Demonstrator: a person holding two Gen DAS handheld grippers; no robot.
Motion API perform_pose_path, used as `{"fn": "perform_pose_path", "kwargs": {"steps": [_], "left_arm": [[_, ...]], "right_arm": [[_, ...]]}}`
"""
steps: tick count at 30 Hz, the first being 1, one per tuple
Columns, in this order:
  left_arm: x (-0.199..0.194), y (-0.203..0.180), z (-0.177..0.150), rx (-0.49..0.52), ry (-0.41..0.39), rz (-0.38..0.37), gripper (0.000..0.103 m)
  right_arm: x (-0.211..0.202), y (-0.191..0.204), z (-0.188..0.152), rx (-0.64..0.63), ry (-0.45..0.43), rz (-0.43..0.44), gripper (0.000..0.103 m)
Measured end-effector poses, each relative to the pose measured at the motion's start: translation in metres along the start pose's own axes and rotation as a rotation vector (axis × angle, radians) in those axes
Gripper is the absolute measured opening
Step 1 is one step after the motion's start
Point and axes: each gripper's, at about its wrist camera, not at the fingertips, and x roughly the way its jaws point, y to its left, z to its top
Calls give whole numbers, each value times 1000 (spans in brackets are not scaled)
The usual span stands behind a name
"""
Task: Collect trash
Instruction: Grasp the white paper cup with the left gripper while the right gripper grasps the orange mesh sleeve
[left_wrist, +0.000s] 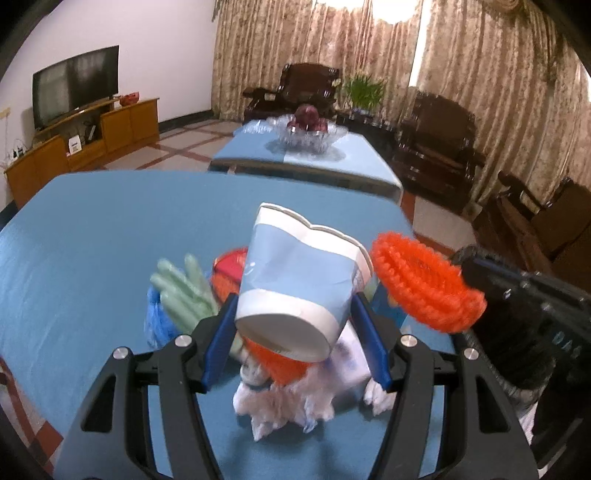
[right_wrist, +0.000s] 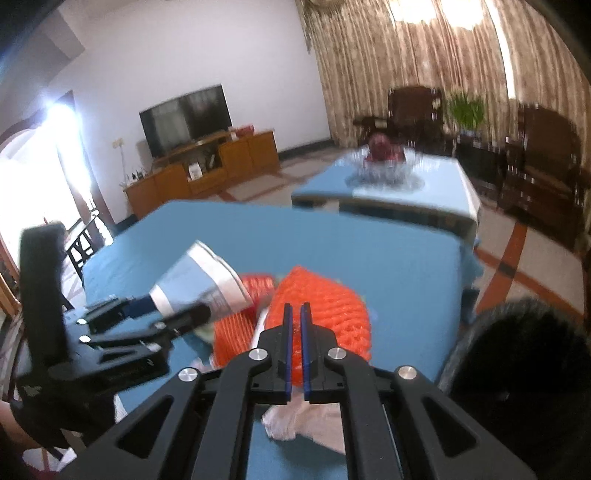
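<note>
We hold the crushed cup (left_wrist: 295, 288) in our left gripper (left_wrist: 295, 332), lifted above the trash pile (left_wrist: 280, 387) on the table (left_wrist: 92, 240). Our right gripper (right_wrist: 295, 325) is pinched nearly closed on the orange net (right_wrist: 321, 306). The cup sits tilted, gripped low near its base; a loose squeeze could let it slip back onto the pile.

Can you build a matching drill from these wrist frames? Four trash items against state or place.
Items:
1. paper cup
2. orange mesh ring
3. green glove
4. white plastic bag

States:
A. crumpled on the blue cloth, below the cup
B. lying left of the pile
C. clamped by the left gripper
D. pinched by the right gripper

Pairs: 1-C, 2-D, 3-B, 4-A
</note>
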Motion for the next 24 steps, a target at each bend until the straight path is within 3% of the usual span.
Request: {"fn": "perform_pose_path", "kwargs": {"steps": [7, 10, 11, 12, 15, 17, 24], "left_arm": [[3, 8, -24, -10, 49, 11, 60], [3, 8, -25, -14, 45, 7, 60], [3, 7, -25, -13, 44, 6, 60], [4, 7, -25, -10, 43, 6, 60], [5, 6, -25, -3, 39, 7, 60], [5, 7, -25, -9, 44, 7, 60], [9, 16, -25, -31, 54, 28, 60]], "right_arm": [[7, 0, -7, -13, 33, 0, 4], [19, 2, -14, -23, 97, -6, 8], [22, 2, -18, -19, 113, -17, 20], [23, 1, -21, -12, 110, -29, 40], [18, -4, -24, 14, 61, -90, 68], [19, -8, -24, 21, 56, -130, 81], [43, -9, -27, 29, 136, -53, 77]]}}
